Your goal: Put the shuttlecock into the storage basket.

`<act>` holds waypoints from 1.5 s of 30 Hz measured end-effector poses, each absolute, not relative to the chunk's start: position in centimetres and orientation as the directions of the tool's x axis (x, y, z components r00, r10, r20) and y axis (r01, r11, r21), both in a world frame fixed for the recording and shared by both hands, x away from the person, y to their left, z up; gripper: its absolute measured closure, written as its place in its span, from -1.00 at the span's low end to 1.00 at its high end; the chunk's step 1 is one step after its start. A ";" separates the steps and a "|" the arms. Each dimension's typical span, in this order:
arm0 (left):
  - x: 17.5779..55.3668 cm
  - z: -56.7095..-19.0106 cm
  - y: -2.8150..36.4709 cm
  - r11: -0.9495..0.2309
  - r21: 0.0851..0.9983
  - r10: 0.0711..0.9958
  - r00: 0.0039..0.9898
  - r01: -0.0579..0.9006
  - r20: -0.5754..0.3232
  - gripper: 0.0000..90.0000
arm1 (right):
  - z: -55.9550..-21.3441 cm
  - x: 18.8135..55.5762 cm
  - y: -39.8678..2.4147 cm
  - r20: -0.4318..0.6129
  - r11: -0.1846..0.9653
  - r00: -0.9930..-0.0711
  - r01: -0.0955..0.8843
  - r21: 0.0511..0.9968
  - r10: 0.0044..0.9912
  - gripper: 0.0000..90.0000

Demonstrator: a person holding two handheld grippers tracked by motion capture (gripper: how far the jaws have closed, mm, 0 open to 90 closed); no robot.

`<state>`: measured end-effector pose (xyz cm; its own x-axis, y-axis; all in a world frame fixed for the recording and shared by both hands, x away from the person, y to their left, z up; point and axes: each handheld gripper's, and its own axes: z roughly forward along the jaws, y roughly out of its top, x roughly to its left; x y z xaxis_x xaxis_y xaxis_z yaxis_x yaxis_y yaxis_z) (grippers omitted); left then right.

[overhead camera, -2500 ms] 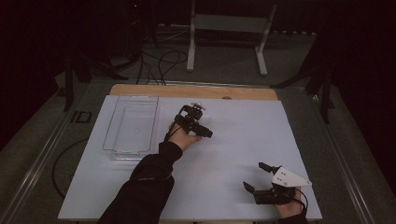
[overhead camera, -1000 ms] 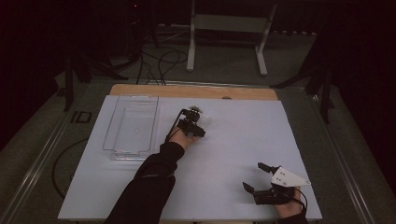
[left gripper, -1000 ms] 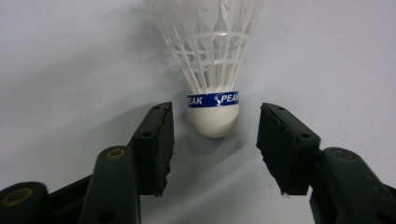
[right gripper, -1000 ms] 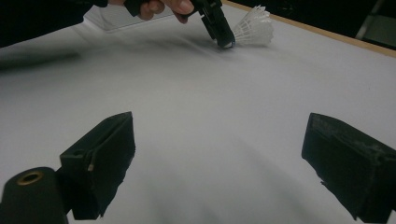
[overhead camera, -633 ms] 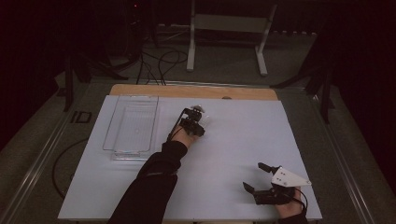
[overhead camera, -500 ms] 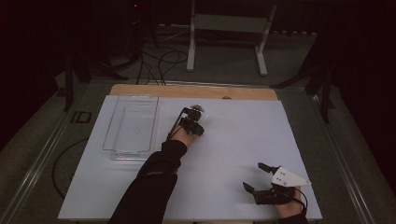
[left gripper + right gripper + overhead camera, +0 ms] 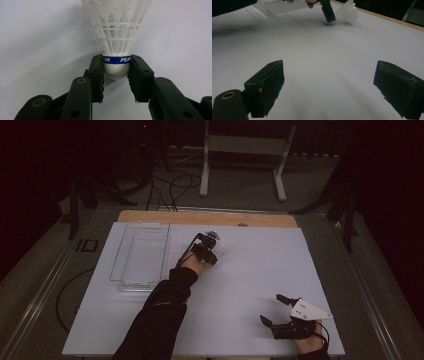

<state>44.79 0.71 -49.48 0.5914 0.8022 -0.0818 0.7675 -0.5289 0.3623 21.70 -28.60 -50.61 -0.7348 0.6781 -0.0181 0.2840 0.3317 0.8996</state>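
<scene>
The left gripper (image 7: pixel 116 75) has its fingers (image 7: pixel 96 75) closed on the rounded white cork of a shuttlecock (image 7: pixel 116 37), the pads pressing either side just below the blue band, and they have just been closing onto it. The grip sits low on a curved, smooth nose (little flat surface for the pads), so a quick lift could probably let the cork squirt out forward or roll between the pads. The plastic skirt fans away toward twelve o'clock and still lies against the bench (image 7: pixel 250 270); dragging rather than lifting might bend it.

In the high view the shuttlecock (image 7: pixel 214 238) lies near the middle of the white sheet, at about three o'clock from the clear tray (image 7: pixel 120 265). If the tray is where it goes, the tall skirt could catch the near wall on a low carry and twist the cork loose.

The right gripper (image 7: pixel 280 312) rests at five o'clock on the bench, its fingers (image 7: pixel 265 85) spread wide and holding nothing, well apart from the shuttlecock.
</scene>
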 end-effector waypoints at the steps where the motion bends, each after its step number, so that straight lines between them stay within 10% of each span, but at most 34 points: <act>1: 44.7 -49.1 0.9 -0.534 0.358 0.795 0.599 0.766 -0.094 0.48 | -50.6 21.7 -28.6 -0.017 0.331 -0.734 0.285 0.900 0.678 -0.78; 45: 40.1 -43.6 2.7 -0.785 0.288 0.529 0.835 0.549 -0.151 0.48 | -50.9 21.9 -28.5 -0.014 0.333 -0.741 0.285 0.899 0.671 -0.77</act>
<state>40.13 2.70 -43.60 0.8354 0.5286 -0.1508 0.5486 -0.7850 0.2877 21.86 -28.47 -50.86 -0.7412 0.6711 -0.0141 0.2849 0.3335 0.8987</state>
